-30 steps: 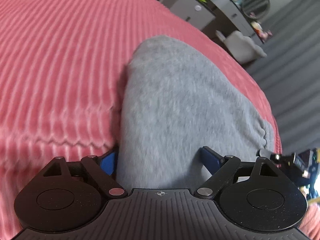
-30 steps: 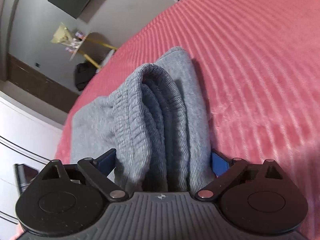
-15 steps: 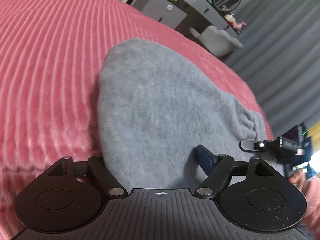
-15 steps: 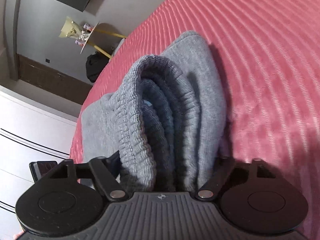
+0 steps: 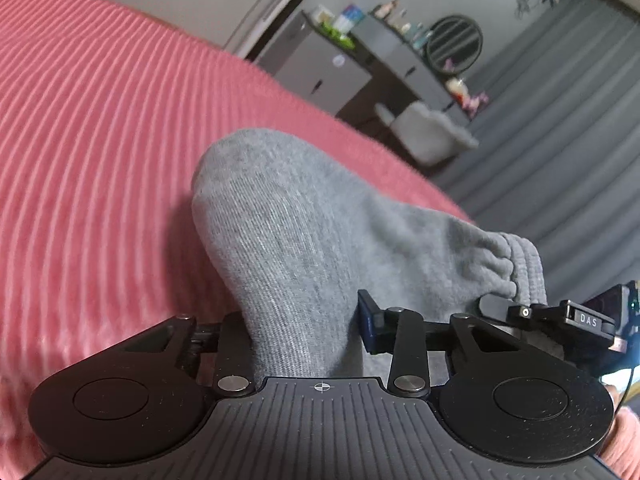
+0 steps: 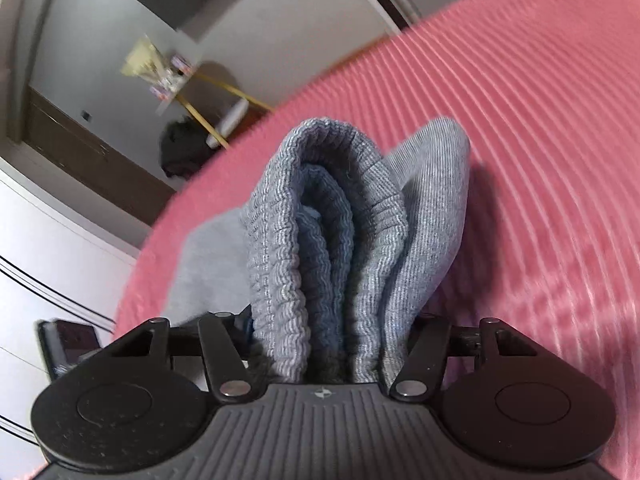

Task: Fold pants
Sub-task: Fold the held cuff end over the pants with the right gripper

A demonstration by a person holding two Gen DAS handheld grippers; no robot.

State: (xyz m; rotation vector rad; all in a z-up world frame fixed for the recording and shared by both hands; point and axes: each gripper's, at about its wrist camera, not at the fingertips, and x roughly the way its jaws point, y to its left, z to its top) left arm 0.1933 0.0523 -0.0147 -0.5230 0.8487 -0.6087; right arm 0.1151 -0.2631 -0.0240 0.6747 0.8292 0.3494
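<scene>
Grey knit pants (image 5: 320, 248) bunched over a pink ribbed bed (image 5: 100, 160) — the left tongs (image 5: 308, 320) clenched on plain fabric, the right tongs (image 6: 332, 332) clenched on the stacked, ribbed waistband folds (image 6: 320, 216).

Left tongs (image 5: 304, 332) squeezed tight on soft gray pants (image 5: 320, 232), lifted in a bunch over the pink bed (image 5: 100, 160). Right tongs (image 5: 560, 316) pinching the stretchy waist end nearby.
</scene>
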